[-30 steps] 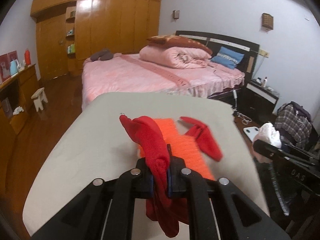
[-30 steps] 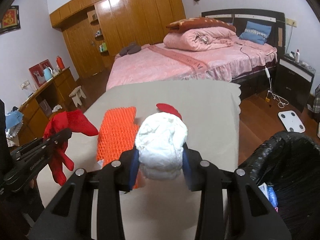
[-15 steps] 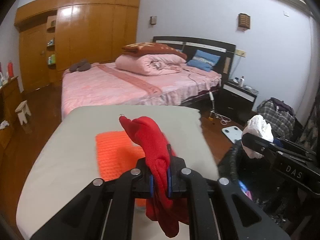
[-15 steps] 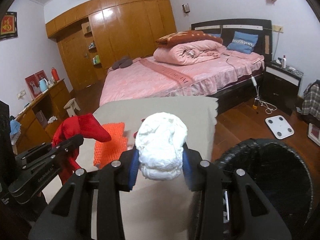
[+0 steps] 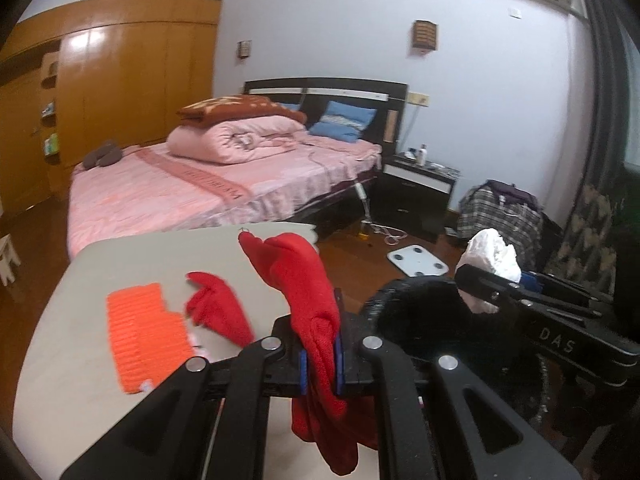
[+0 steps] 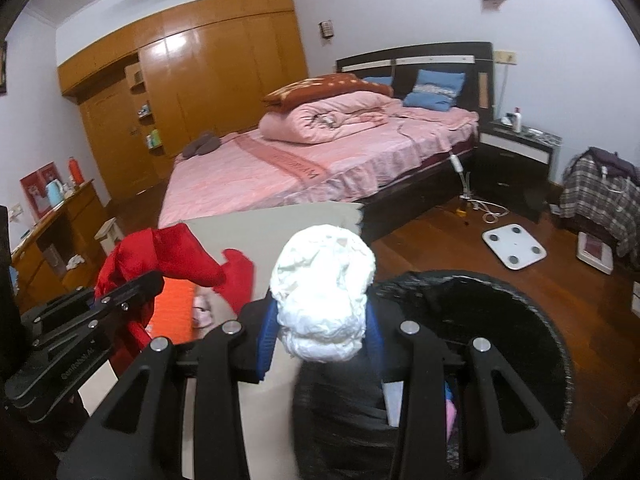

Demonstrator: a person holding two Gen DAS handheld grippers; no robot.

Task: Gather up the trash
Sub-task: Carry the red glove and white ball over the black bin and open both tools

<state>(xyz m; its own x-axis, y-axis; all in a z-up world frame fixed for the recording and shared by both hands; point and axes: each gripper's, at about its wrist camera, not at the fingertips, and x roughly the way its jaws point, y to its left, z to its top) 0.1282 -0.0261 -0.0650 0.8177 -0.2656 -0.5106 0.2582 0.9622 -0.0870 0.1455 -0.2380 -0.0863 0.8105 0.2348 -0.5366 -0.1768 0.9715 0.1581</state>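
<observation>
My left gripper (image 5: 319, 354) is shut on a red cloth (image 5: 304, 292) that hangs through its jaws above the grey table (image 5: 60, 364). It also shows in the right wrist view (image 6: 132, 292) at the left. My right gripper (image 6: 322, 340) is shut on a crumpled white paper wad (image 6: 324, 292) and holds it at the near rim of a black-lined trash bin (image 6: 532, 328). The wad (image 5: 492, 254) and the bin (image 5: 416, 320) show at the right of the left wrist view. A second red cloth (image 5: 218, 308) and an orange knitted cloth (image 5: 146, 336) lie on the table.
A pink bed (image 6: 320, 164) stands behind the table, with a black nightstand (image 6: 516, 156) at its right. A white scale (image 6: 514, 246) and cables lie on the wood floor. A plaid bag (image 6: 600, 196) sits at the far right. A wooden wardrobe (image 6: 192, 92) lines the back wall.
Both grippers have swung right, off the table toward the bin, each keeping its load. The bin now fills the lower right of the right wrist view.
</observation>
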